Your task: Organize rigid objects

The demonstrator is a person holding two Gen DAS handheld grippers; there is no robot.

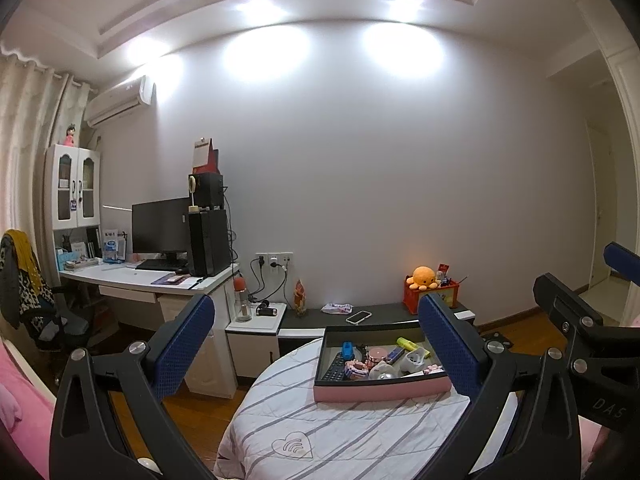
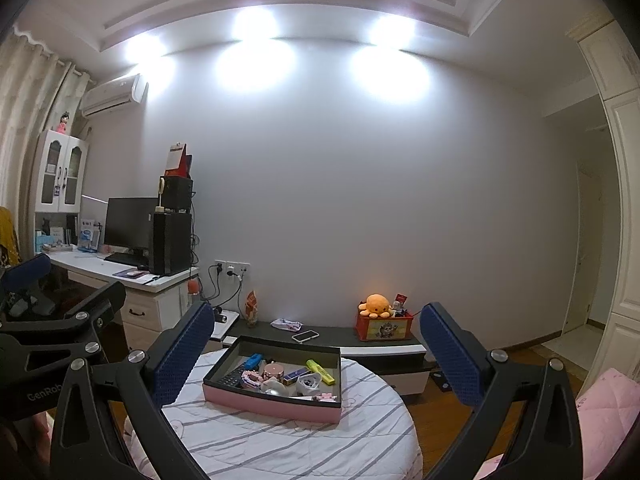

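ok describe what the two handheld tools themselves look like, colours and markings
Both match: the left tool and the right tool each have two black plastic linkage arms joined by silver round pivot bolts, ending in flat rectangular fingers faced with dark blue dimpled rubber. Triangular cut-outs lighten the arms. White "GenRob" lettering shows on the left tool's body, partial "DAS" on the right's. No cables or sleeves show.

Home bedroom: desk (image 1: 132, 276), curtains (image 1: 28, 128), plush octopus (image 1: 423, 277).

A pink-walled tray (image 2: 272, 402) with a dark inside sits on the grey-striped white tabletop (image 2: 304, 444); claw pads (image 2: 182, 354) are blue.
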